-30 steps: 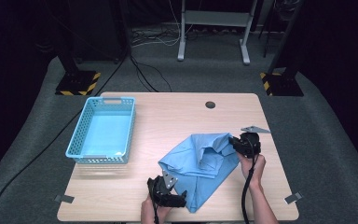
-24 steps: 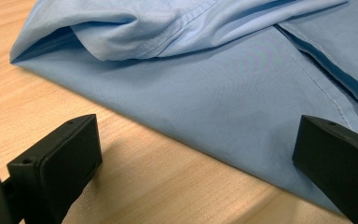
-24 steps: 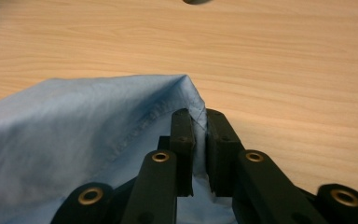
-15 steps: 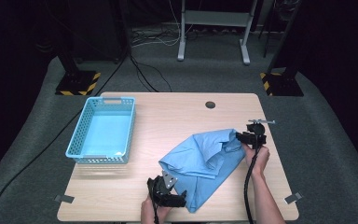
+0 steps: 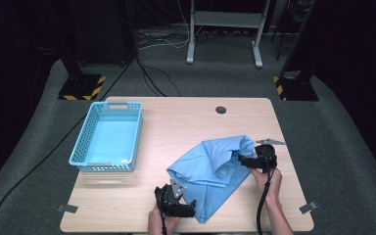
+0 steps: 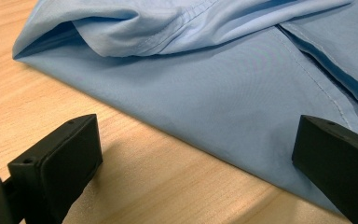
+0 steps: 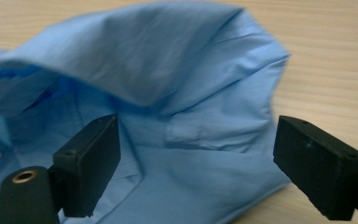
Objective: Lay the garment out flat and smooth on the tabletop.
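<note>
Blue shirt [image 5: 210, 166], smooth stitched cotton, rumpled on wooden table [image 5: 176, 122], both grippers' jaws released.

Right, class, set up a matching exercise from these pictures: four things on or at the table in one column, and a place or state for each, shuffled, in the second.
Things:
1. basket
2. shirt
3. left gripper
4. right gripper

Places or states:
A. open, at the near edge of the cloth
B. light blue, crumpled on the table's right half
C. open, at the cloth's raised right fold
D. empty, on the table's left side

Pairs: 1-D, 2-B, 3-A, 4-C
</note>
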`<state>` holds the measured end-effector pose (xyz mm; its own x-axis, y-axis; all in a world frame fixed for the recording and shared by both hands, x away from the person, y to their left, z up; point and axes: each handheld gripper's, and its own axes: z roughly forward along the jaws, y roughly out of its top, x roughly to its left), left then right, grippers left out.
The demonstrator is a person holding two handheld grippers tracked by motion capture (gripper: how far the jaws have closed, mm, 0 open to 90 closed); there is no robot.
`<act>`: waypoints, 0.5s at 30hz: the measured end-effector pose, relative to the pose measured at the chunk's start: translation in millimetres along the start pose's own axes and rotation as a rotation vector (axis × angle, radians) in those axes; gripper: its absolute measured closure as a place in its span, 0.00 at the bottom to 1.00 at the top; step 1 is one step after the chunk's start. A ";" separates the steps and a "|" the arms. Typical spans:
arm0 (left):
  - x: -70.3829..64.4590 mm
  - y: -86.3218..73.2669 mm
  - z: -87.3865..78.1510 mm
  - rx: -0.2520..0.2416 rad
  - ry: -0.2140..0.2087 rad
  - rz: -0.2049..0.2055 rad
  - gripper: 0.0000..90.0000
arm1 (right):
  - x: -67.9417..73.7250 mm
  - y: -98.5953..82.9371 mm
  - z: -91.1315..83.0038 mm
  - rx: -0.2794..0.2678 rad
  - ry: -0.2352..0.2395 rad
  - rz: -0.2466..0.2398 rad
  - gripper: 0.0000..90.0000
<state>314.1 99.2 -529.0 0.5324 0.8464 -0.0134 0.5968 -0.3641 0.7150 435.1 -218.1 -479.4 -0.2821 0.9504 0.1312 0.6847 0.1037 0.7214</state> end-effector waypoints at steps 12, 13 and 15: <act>0.2 0.0 0.0 0.000 0.001 0.001 0.01 | 5.0 22.6 31.3 0.016 0.007 0.016 0.13; 0.2 0.0 0.0 0.000 0.001 0.001 0.01 | 1.2 26.4 34.8 0.024 0.003 0.029 0.13; 0.2 0.0 0.0 0.000 0.001 0.000 0.01 | -6.3 34.0 41.1 0.032 -0.004 0.062 0.14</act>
<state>314.2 99.3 -529.0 0.5318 0.8468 -0.0122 0.5968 -0.3646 0.7148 487.8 -208.5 -483.7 -0.2357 0.9564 0.1724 0.7220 0.0536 0.6898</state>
